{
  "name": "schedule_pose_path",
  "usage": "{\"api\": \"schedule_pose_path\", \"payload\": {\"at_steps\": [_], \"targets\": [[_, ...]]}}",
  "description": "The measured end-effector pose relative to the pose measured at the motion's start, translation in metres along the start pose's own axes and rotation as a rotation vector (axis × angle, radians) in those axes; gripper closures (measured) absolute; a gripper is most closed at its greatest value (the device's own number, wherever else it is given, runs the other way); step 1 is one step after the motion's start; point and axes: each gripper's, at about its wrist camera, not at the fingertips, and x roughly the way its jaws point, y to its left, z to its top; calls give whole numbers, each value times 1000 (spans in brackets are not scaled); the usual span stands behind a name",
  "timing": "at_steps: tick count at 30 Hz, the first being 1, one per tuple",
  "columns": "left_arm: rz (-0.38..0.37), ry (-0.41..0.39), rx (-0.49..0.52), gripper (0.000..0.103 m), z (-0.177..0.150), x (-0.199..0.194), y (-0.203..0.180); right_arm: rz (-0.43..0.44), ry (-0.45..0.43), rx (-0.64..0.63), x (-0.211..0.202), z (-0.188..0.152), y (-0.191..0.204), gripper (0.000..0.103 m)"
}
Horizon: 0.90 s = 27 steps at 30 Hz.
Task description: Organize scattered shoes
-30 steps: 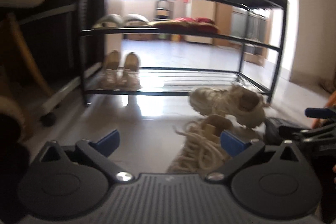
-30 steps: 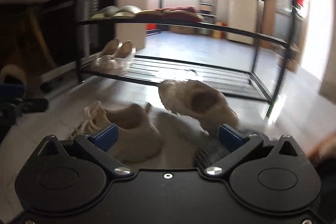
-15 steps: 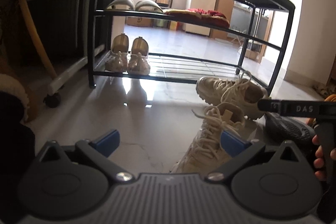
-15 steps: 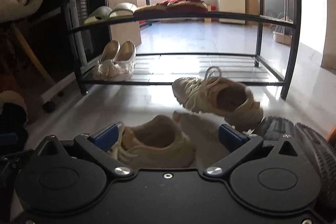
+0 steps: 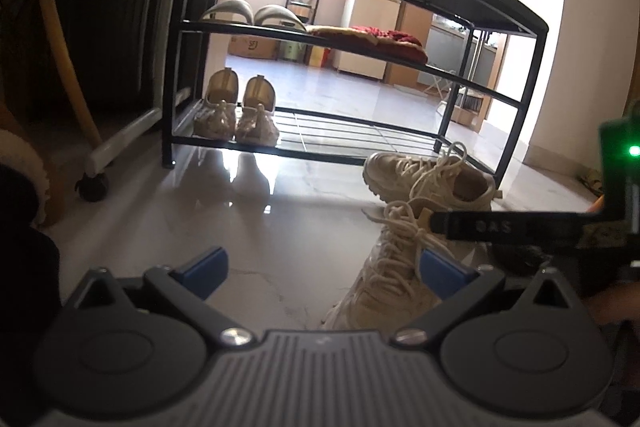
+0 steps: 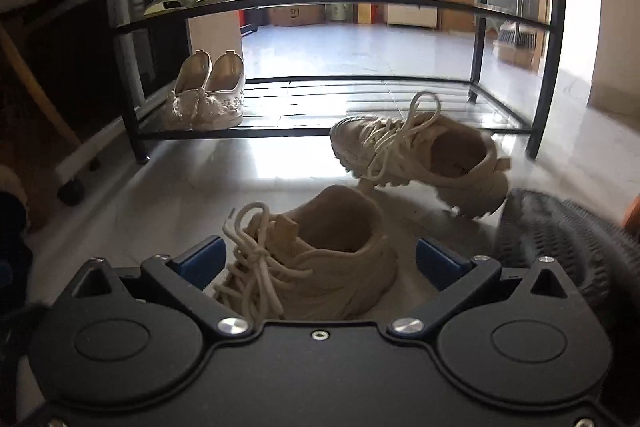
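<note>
Where marble floor (image 6: 168,195) gleams, chunky cream laced sneakers (image 6: 312,267), black metal rack (image 6: 320,3)

Two cream lace-up sneakers are lying loose on the glossy floor in front of the black shoe rack (image 6: 544,39). In the right wrist view, the nearer sneaker (image 6: 320,259) is sitting upright at 6 o'clock, its heel opening facing up and its tangled laces spilling toward 9 o'clock. The farther sneaker (image 6: 424,155) is resting at about 2 o'clock from it, near but apart, tilting with its chunky sole showing and its toe pointing toward 10 o'clock. A dark knitted shoe (image 6: 568,239) is lying at 3 o'clock. On the rack's bottom shelf, a pale pair of flats (image 6: 208,95) is standing side by side at its left end.
</note>
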Motion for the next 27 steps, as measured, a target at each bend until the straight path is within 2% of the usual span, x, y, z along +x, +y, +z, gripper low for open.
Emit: {"api": "schedule_pose_path", "payload": {"at_steps": [1,3,4,6,9,12,17,20,23,27], "targets": [[1,-7,-9,0,1,-1,2,9,-2,2,3,1,-1,7],[9,-11,-21,0,1,-2,4,12,-6,-11,10,5,-2,29],[9,-9,-31,0,1,-1,5,20,2,-2,12,7,-5,33],[7,-7,-47,0,2,0,8,35,17,14,16,11,-10,47],[2,-9,-58,0,2,1,9,54,40,39,17,12,-12,59],[-1,-18,-55,0,2,0,8,54,40,52,12,2,-4,55],[-12,-24,-61,0,3,-4,10,4,-5,112,0,-16,11,28],[-8,-40,-68,0,4,-7,11,-28,3,120,3,-22,20,22],[-10,-57,-99,0,7,-11,16,-61,10,128,7,-28,28,6],[-18,-76,-130,0,9,-16,22,-121,18,171,18,-29,35,6]]}}
